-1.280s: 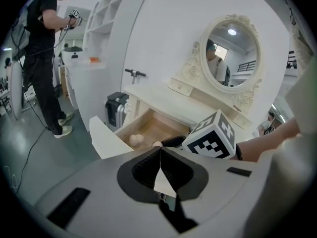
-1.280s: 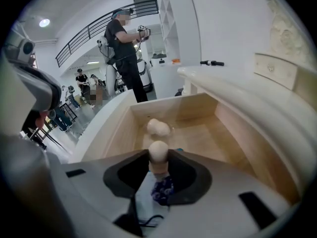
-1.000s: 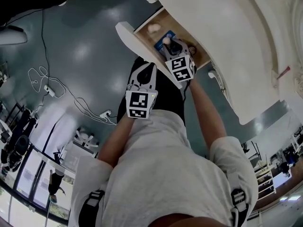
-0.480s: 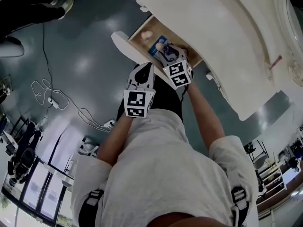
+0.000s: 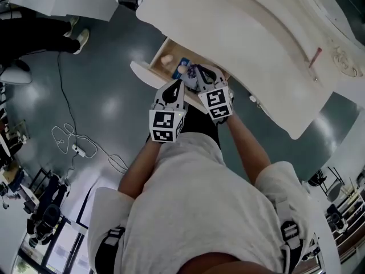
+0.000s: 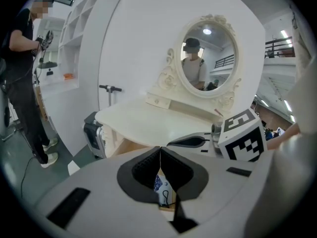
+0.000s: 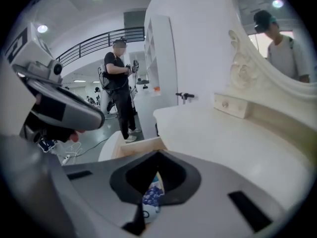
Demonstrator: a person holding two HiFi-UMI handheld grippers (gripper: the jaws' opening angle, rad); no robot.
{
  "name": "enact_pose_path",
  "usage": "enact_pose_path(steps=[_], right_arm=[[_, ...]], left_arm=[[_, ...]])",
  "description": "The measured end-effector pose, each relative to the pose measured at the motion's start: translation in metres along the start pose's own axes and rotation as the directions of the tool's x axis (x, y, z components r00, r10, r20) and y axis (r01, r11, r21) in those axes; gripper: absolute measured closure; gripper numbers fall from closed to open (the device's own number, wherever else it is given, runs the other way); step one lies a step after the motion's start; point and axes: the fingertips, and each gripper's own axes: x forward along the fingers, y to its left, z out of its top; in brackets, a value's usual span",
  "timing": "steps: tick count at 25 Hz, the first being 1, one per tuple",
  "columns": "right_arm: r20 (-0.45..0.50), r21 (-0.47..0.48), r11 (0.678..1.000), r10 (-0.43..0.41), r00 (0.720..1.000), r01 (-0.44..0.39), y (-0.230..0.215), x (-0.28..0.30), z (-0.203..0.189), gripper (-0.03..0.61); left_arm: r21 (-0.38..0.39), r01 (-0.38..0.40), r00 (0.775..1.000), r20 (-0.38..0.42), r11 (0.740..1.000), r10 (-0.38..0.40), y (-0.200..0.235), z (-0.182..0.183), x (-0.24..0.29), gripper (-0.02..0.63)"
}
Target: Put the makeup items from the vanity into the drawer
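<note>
The vanity's drawer (image 5: 155,68) stands pulled out, with a round pale item (image 5: 167,59) and a blue patterned packet (image 5: 183,66) lying inside. My right gripper (image 5: 198,75) hovers just above the drawer's near side; its jaws have just been closing and now meet with nothing between them. My left gripper (image 5: 175,86) hangs beside it, over the drawer front, shut and empty. Past the shut tips of my left gripper (image 6: 160,150) and my right gripper (image 7: 158,155), the packet (image 6: 161,185) (image 7: 150,195) shows below. A thin pink stick (image 5: 314,56) lies on the vanity top (image 5: 245,33).
An oval mirror (image 6: 206,58) stands at the back of the vanity. A person in black (image 7: 119,81) stands on the floor to the left, past the drawer. A white cable (image 5: 71,141) trails across the grey floor. A dark boxy unit (image 6: 93,133) sits beside the vanity's left end.
My right gripper has drawn back out of the drawer and risen. My left gripper has lifted and moved in beside it. The drawer and vanity have slid up-left in the head view.
</note>
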Motion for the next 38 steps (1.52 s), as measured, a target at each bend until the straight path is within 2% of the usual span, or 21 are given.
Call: enact_pose_path(steps=[5,9,14,18,22,26,31,34,38], right_arm=[[0.072,0.026,0.997,-0.072,0.995,0.070,-0.017,-0.041,0.031,0.564],[0.117,0.062,0.990,-0.131,0.984,0.124,-0.029,-0.063,0.045,0.564],[0.142,0.119,0.975,-0.203,0.969,0.187,-0.046,-0.082,0.046,0.564],[0.144,0.175,0.946,-0.300,0.943,0.274,-0.068,-0.104,0.037,0.564],[0.137,0.238,0.890,-0.428,0.893,0.390,-0.095,-0.142,0.025,0.564],[0.106,0.332,0.790,-0.574,0.812,0.515,-0.128,-0.191,0.004,0.565],[0.073,0.427,0.676,-0.687,0.723,0.600,-0.167,-0.239,-0.021,0.564],[0.048,0.456,0.618,-0.735,0.676,0.640,-0.189,-0.261,-0.035,0.564],[0.036,0.477,0.585,-0.759,0.650,0.656,-0.216,-0.275,-0.045,0.564]], left_arm=[[0.043,0.049,0.998,0.036,0.998,-0.051,-0.023,0.034,0.002,0.606],[0.075,0.090,0.995,0.041,0.993,-0.093,-0.040,0.047,0.005,0.606],[0.123,0.139,0.989,0.027,0.983,-0.143,-0.060,0.051,0.013,0.606],[0.174,0.200,0.979,0.007,0.964,-0.204,-0.086,0.052,0.024,0.606],[0.234,0.295,0.954,-0.023,0.927,-0.298,-0.124,0.055,0.035,0.606],[0.290,0.388,0.920,-0.061,0.875,-0.388,-0.169,0.054,0.044,0.606],[0.329,0.461,0.885,-0.105,0.824,-0.453,-0.216,0.052,0.058,0.606],[0.344,0.480,0.876,-0.133,0.807,-0.464,-0.234,0.050,0.065,0.606],[0.349,0.479,0.877,-0.152,0.805,-0.456,-0.246,0.051,0.078,0.606]])
